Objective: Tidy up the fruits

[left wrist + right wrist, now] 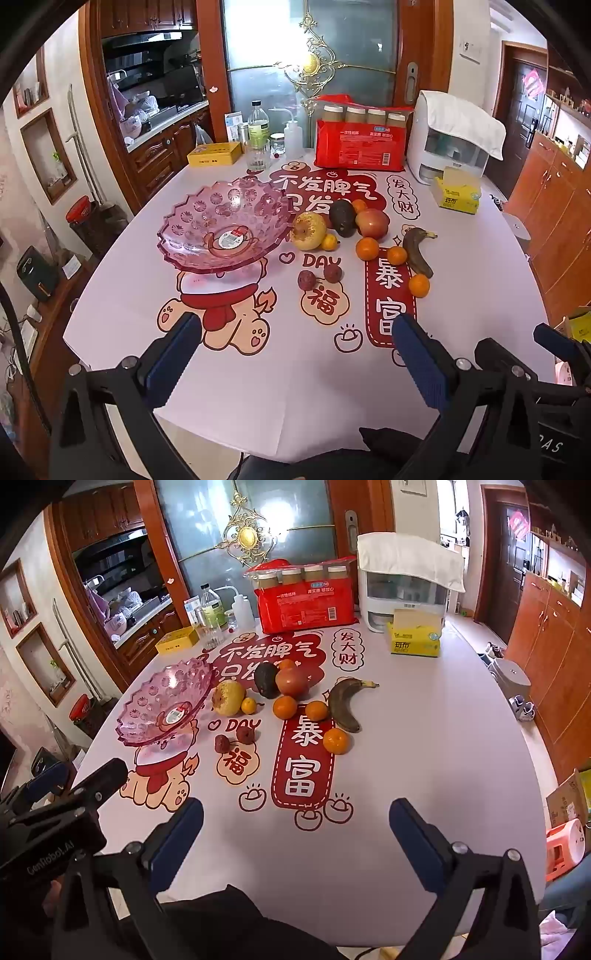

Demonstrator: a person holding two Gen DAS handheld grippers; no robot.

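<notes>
Nothing sorted yet: pink bowl (221, 229) left of centre holds no fruit, banana (415, 251), oranges (367, 248), avocado (342, 218) loose on desk (295, 387). Our left tongs (295, 354) and right tongs (295, 834) released, holding nothing.

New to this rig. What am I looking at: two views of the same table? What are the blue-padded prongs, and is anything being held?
No robot arm here: a person holds a two-finger gripper in each hand, each with a fisheye camera looking along its fingers. One picture is from the left gripper, the other from the right gripper. Both are open and hold nothing. On the white printed tablecloth stand an empty pink plastic fruit bowl and loose fruit: a yellow pear, a dark avocado, a red apple, a blackened banana and several small oranges.
</notes>
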